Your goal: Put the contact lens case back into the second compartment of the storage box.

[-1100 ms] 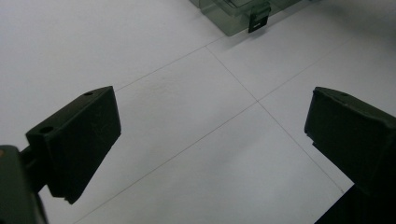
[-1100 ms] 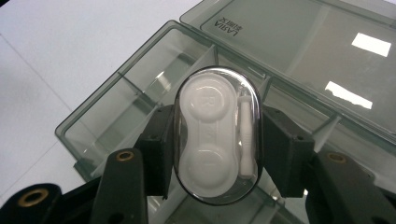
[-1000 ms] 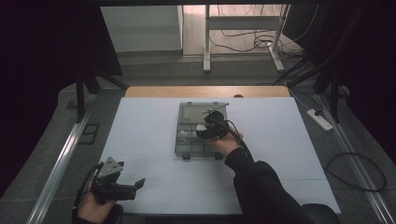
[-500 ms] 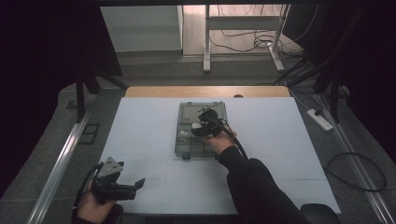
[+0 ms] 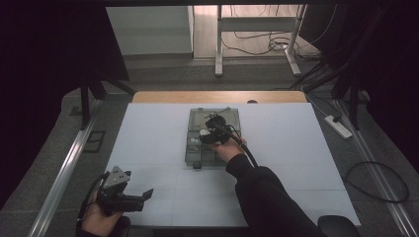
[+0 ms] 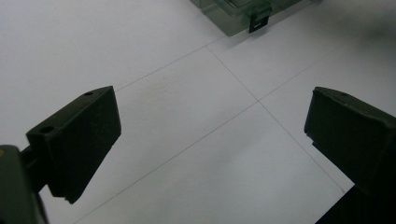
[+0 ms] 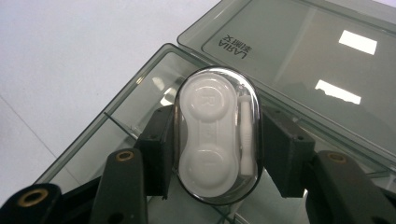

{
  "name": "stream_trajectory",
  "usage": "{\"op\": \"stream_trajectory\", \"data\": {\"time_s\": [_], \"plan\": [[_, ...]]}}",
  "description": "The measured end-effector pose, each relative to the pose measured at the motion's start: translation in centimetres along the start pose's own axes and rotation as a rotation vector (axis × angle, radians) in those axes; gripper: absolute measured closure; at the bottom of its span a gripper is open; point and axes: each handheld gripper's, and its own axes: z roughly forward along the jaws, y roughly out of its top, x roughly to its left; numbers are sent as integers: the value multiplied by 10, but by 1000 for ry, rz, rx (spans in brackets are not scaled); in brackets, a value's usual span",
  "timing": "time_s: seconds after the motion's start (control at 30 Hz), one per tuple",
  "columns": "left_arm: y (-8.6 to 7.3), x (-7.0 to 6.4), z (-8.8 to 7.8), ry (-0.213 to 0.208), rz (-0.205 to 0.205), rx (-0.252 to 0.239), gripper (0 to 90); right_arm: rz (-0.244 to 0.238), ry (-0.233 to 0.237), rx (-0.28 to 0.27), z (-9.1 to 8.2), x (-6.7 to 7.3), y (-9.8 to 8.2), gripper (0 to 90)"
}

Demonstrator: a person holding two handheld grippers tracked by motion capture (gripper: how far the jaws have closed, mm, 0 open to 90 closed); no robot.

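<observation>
right hand-held gripper [image 7: 212, 154] shifted left, lens case [image 7: 215, 135] clamped

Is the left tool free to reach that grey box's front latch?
Probably yes: the left tool is open and empty, with only bare white table between it and the latch of the grey box.

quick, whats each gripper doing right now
Left gripper: open, holding nothing.
Right gripper: shut on the contact lens case.
</observation>
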Motion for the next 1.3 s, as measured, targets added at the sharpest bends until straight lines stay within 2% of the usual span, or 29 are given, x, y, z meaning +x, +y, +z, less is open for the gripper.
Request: {"op": "stream_trajectory", "data": {"time_s": [0.27,0.5,1.0,1.3], "plan": [[0,0,0,1,0,0,38,-10,-9,3,2,1,-1,479],[0,0,0,1,1,1,39,-26,-3,4,3,3,-1,420],[0,0,0,2,1,2,39,-57,-11,-7,2,4,-1,360],[0,0,0,3,1,2,39,-76,10,11,1,3,-2,340]]}}
